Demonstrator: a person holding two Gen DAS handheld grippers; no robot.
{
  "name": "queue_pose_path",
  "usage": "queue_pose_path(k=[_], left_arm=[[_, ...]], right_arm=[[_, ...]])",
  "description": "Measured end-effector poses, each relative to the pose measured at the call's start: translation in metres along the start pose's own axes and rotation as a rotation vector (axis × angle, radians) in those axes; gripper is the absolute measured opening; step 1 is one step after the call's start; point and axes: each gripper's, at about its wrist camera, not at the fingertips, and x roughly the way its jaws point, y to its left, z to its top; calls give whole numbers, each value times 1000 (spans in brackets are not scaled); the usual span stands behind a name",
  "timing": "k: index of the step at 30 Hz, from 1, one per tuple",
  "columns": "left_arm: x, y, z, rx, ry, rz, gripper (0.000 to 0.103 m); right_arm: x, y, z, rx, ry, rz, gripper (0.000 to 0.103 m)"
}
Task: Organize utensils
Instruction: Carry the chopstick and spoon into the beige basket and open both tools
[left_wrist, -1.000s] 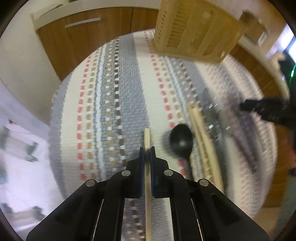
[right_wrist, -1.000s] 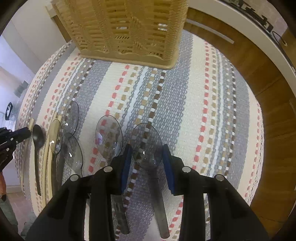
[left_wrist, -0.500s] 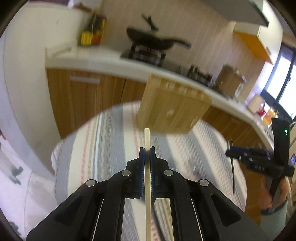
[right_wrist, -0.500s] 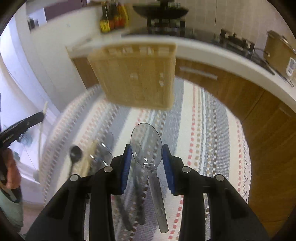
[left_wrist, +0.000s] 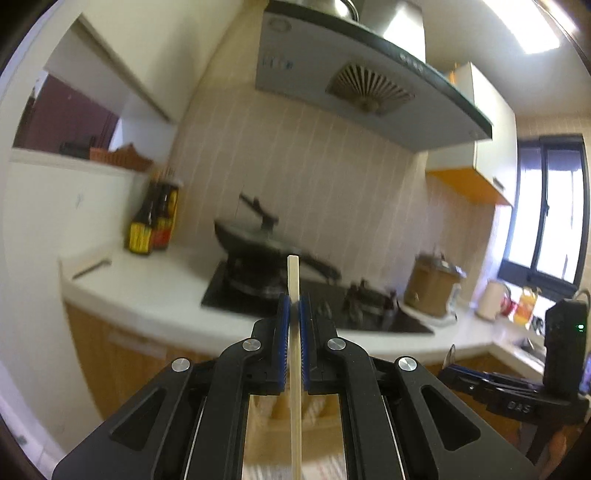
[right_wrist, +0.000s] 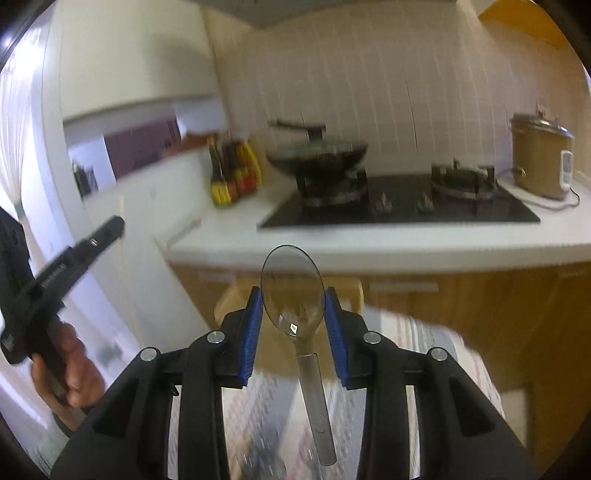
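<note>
My left gripper (left_wrist: 294, 301) is shut on a pale wooden chopstick (left_wrist: 294, 350) that runs straight out between the blue pads, raised level toward the stove. My right gripper (right_wrist: 293, 295) is shut on a clear plastic spoon (right_wrist: 292, 291), pads pressing the sides of its bowl, handle hanging back and down. A woven utensil basket (right_wrist: 236, 295) shows blurred just behind the right fingers, and part of it appears between the left gripper's arms (left_wrist: 291, 410). The left gripper (right_wrist: 74, 254), held by a hand, appears at the left of the right wrist view; the right gripper (left_wrist: 491, 380) shows at the lower right of the left wrist view.
A striped cloth (right_wrist: 424, 339) covers the table below. Behind stands a white counter (left_wrist: 155, 291) with a black hob (right_wrist: 406, 210), a wok (left_wrist: 258, 240), sauce bottles (left_wrist: 151, 225) and a brown cooker (right_wrist: 539, 158). Wooden cabinet fronts (right_wrist: 480, 314) run under the counter.
Both grippers have risen off the striped cloth and tilted up, carrying the chopstick and the clear spoon. The other utensils on the cloth have dropped out of sight.
</note>
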Motion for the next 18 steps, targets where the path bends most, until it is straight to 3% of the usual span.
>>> queue_pose_path(k=[7,12,18], left_arm=[[70,14,7,-17,-41,22,3],[101,38,-5,-93,-44,12,3],[113,40,-32,-73,-34,45,3]], right_arm=[[56,-15,43,48,-130,10,31],[98,-37,40,80,-156,-5,31],[120,-44,14,50,-150,-32,31]])
